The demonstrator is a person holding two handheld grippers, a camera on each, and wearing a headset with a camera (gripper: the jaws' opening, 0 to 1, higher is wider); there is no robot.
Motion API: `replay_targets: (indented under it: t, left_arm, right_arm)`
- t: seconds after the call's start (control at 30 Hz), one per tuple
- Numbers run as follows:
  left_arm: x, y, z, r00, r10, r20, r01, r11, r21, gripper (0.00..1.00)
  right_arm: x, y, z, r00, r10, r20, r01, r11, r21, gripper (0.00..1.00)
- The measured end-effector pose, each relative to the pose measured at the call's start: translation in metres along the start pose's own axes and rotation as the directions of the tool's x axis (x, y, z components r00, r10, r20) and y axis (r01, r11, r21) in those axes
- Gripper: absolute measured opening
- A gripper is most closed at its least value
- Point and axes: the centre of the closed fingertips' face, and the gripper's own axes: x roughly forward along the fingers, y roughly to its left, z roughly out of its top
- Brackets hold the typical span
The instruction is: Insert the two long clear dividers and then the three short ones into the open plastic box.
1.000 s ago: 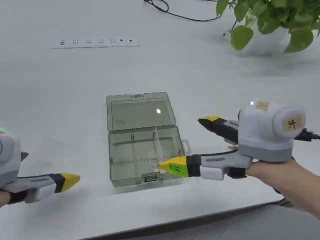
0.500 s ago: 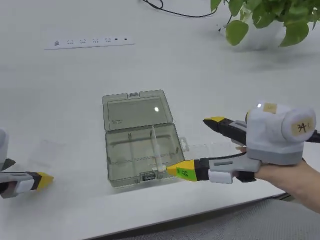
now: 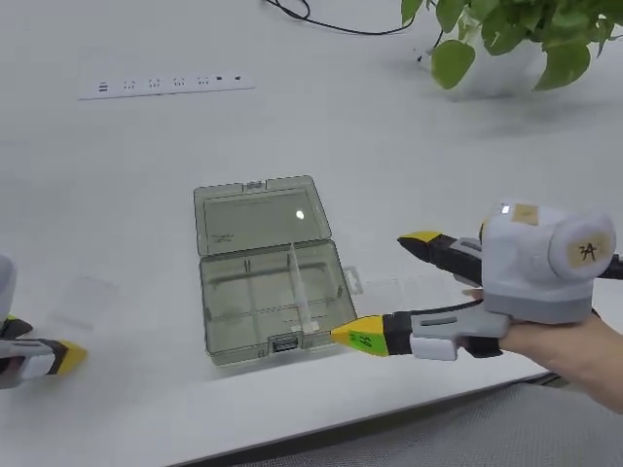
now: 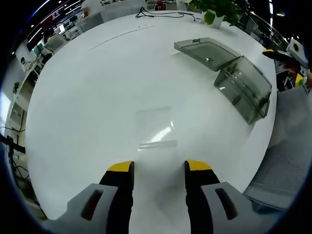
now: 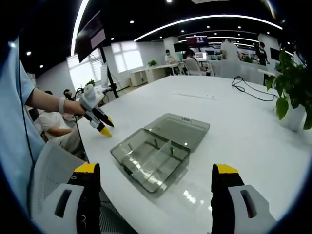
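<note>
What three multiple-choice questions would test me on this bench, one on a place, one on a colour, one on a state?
1. Where does the power strip lie? A) beyond the box, toward the far left; B) inside the box; C) nearest the person.
2. What colour are the tips of the right tool? A) red; B) yellow; C) blue.
3. The right tool is: A) shut, gripping something; B) shut, empty; C) open.
A: the head view shows it past the lid. B: both tips are yellow. C: its jaws stand wide apart, holding nothing.
</note>
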Motion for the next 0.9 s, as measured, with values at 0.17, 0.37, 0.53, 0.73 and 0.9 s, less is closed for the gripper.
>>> replay_targets:
  t: [0.17,0.37,0.53,0.73,0.9]
  left_arm:
    - [-0.001,-0.001,-0.001,0.9999,-0.001,-0.012,0.001,1.0,0.005,0.37]
    - [-0.001,0.001,-0.002,0.9993,0.0,-0.037,0.0,1.0,0.0,0.32]
    - [-0.001,0.002,-0.002,0.9994,-0.009,-0.035,0.009,1.0,0.001,0.32]
    - [-0.001,0.004,-0.001,0.9995,-0.013,-0.028,0.012,1.0,-0.011,0.31]
    - [-0.001,0.004,0.001,0.9997,-0.017,-0.017,0.017,1.0,-0.012,0.3]
  right_arm:
    - [0.0,0.003,-0.001,1.0,0.007,-0.004,-0.007,1.0,-0.009,0.94]
    - [0.0,0.006,-0.006,0.9999,0.012,-0.012,-0.012,1.0,-0.01,0.94]
    - [0.0,0.01,-0.007,0.9998,0.015,-0.009,-0.015,1.0,0.001,0.93]
    - [0.002,0.017,-0.012,0.9994,0.03,-0.019,-0.03,1.0,0.008,0.92]
    - [0.004,0.018,-0.01,0.9991,0.034,-0.026,-0.034,0.999,0.009,0.92]
